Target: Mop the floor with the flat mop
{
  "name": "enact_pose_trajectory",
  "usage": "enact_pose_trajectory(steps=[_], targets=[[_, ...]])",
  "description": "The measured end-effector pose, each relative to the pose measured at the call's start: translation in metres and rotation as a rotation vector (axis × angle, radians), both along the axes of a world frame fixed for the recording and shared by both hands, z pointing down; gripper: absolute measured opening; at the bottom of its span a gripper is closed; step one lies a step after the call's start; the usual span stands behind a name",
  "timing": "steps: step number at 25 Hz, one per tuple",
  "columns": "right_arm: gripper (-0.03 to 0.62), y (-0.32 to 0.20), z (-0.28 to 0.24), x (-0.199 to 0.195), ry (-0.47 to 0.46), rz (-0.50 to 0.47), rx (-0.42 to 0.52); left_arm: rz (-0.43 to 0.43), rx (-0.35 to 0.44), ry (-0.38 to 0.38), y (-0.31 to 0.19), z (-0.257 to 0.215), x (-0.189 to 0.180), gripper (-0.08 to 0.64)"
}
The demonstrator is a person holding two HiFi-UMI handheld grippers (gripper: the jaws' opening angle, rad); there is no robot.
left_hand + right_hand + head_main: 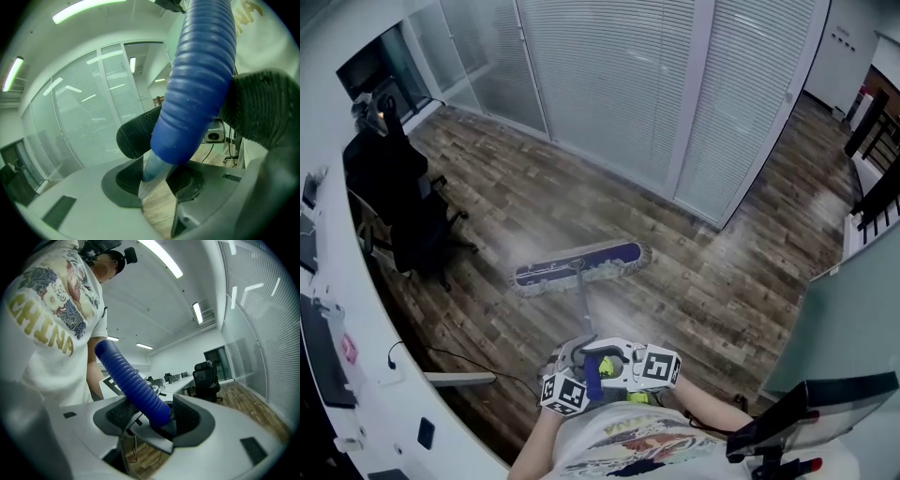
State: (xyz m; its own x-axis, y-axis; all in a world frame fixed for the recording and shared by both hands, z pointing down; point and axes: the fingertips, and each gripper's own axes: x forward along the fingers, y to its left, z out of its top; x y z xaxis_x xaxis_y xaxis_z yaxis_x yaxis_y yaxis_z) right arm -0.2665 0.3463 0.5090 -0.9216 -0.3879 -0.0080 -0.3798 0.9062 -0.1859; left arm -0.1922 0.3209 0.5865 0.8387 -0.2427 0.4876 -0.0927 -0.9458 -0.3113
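Head view: left tongs (157, 180) and right tongs (150, 420) both clench the flat mop handle (581, 298).

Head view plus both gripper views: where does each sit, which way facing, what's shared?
Head view: on the person's head, steeply down at the wood floor and mop head; shows left gripper, right gripper, shirt.
Left gripper view: on that gripper, along its jaws toward the blinds; shirt top right.
Right gripper view: on that gripper, facing back at the person's shirt and arm.
All share the blue grip, clamped by both.
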Motion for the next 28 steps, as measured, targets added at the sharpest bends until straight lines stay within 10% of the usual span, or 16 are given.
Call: enact_pose_trajectory(steps=[13,28], targets=[[0.242,0.095,0.017,0.027,0.015,-0.096,0.024,-0.038,0.031,-0.042,0.09,0.014,0.024,0.106],[0.253,-0.014,0.024,0.053,0.046,-0.141,0.021,-0.03,-0.022,0.049,-0.02,0.018,0.053,0.11]])
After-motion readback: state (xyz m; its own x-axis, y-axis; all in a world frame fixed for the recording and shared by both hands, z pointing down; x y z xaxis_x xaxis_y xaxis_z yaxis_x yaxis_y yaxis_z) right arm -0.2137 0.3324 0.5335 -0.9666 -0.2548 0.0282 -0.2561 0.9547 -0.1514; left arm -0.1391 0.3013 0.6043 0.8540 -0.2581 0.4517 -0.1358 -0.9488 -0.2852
